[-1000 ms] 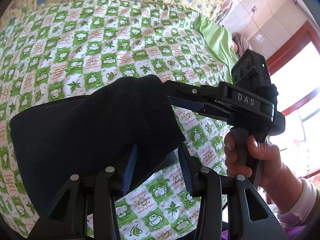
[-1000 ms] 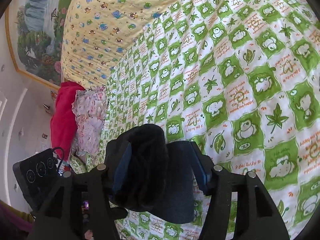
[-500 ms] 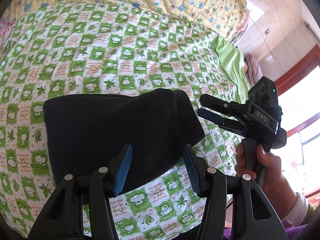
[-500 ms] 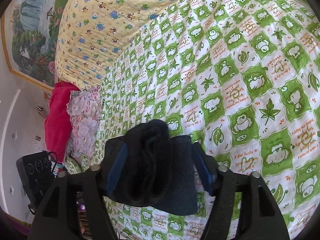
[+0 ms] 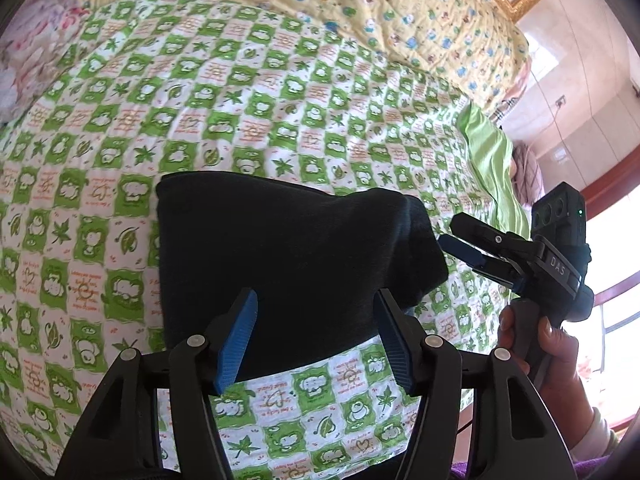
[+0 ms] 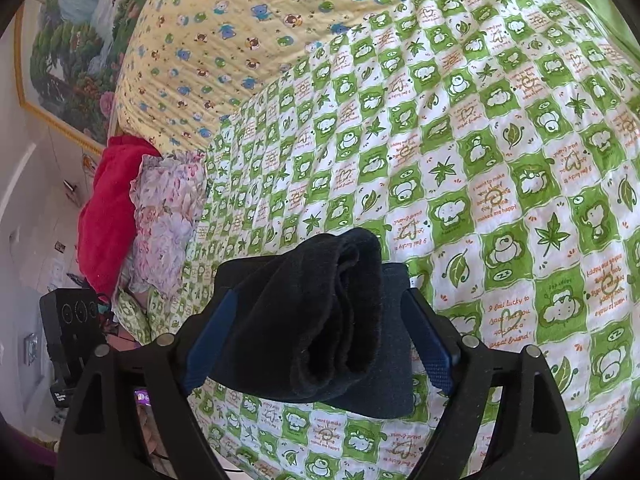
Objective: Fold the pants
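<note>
The dark navy folded pants [image 5: 288, 256] lie as a compact bundle on the green-and-white checked animal-print quilt [image 5: 240, 120], near its 6 o'clock edge in the left wrist view. The left gripper [image 5: 316, 332] hangs over the bundle's near edge, jaws opening, blue pads clear of the cloth. The right gripper [image 5: 460, 236], at 3 o'clock of the bundle, is also opening, its tips just off the rolled end. In the right wrist view that thick rolled end [image 6: 332, 312] sits between the spread fingers [image 6: 428, 340] without being pinched. To finish the release cleanly, lift both grippers straight away so no pad drags a layer loose, then check the fold lies flat.
</note>
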The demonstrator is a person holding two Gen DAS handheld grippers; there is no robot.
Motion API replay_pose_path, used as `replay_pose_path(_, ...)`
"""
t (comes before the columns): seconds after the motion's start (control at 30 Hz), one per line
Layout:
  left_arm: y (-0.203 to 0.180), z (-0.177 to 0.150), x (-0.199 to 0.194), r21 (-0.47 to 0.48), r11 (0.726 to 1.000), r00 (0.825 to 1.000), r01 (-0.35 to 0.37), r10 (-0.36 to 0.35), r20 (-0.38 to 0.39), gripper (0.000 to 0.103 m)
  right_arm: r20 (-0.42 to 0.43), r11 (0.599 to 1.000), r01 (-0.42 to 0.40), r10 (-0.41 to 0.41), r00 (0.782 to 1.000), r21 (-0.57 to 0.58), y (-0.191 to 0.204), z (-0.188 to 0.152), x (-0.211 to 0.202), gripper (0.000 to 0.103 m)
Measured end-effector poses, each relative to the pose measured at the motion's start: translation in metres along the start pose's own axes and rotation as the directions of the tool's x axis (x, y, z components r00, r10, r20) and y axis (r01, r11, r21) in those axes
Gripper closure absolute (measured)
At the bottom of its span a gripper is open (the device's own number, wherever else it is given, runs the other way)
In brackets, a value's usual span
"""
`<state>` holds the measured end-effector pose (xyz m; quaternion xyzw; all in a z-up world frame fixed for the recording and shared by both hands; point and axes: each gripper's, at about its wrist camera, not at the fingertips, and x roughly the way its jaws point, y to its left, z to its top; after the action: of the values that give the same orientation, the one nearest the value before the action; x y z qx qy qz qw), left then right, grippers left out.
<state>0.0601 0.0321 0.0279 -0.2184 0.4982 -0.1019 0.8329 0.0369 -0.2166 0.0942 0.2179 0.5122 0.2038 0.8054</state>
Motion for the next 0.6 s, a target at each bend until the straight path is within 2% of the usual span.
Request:
replay_pose_path(0.13, 0.013, -0.004, -0.006, -0.04, 0.999, 1.0, -0.009, 0.009, 0.012, 0.039, -0.01, 1.0, 0.018, -0.018, 1.0, 0.014, 0.0, -0.003, 0.003, 0.017)
replay_pose_path(0.3, 0.029, -0.008, -0.012, -0.088, 0.996, 1.0, -0.019, 0.021, 0.021, 0.038, -0.023, 0.997, 0.056, -0.055, 0.998, 0.051, -0.002, -0.007, 0.01, 0.011)
replay_pose_path(0.53, 0.042, -0.008, -0.009, -0.12, 0.992, 0.999, -0.033, 0.035, 0.016, 0.035, 0.011, 0.996, 0.01, -0.011, 1.0, 0.091, -0.011, -0.018, 0.016, 0.01)
replay_pose_path(0.6, 0.046, -0.007, -0.005, -0.13, 0.991, 0.999, -0.033, 0.035, 0.01, 0.035, -0.009, 0.996, 0.007, -0.007, 1.0, 0.093, -0.012, -0.02, 0.021, 0.01)
